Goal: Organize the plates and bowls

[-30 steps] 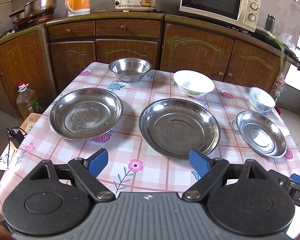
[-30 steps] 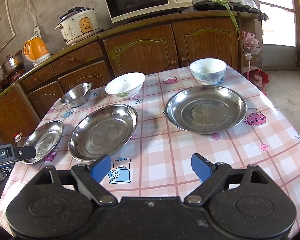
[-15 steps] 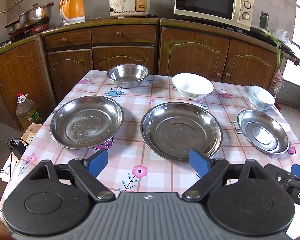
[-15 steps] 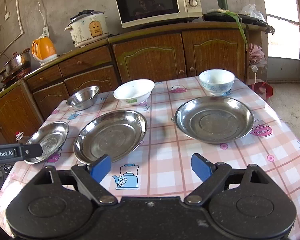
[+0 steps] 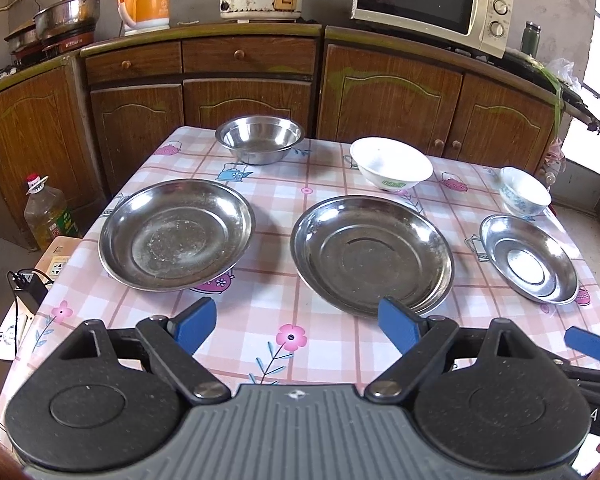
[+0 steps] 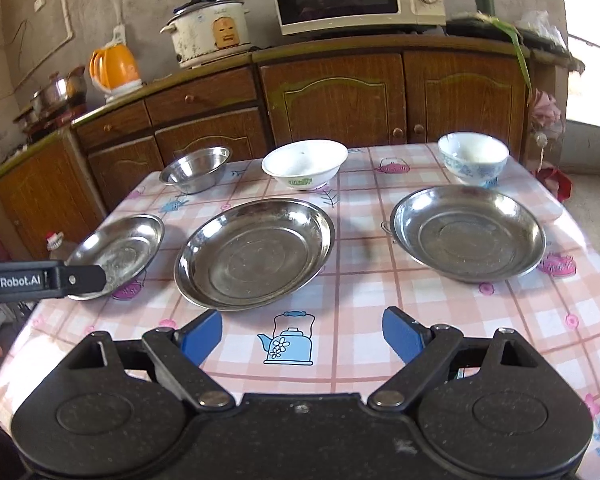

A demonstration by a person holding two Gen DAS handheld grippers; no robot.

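— Six dishes on the tabletop (image 5: 332,312), is that right?

— Yes. Along the far side I see a steel bowl (image 5: 259,139), a white bowl (image 5: 391,164) and a blue-patterned bowl (image 5: 525,191). Nearer me, in a row, lie a left steel plate (image 5: 176,234), a middle steel plate (image 5: 372,254) and a small steel plate (image 5: 529,264). None of them touch, and the patterned bowl sits just behind the small plate.

— And your hands?

— My left hand-held gripper (image 5: 296,326) hovers over the near edge of the checked cloth, jaws wide apart, holding nothing; its right finger overlaps the middle plate's near rim in view. My right hand-held gripper (image 6: 302,332) is likewise spread wide and empty, above a blue kettle print.
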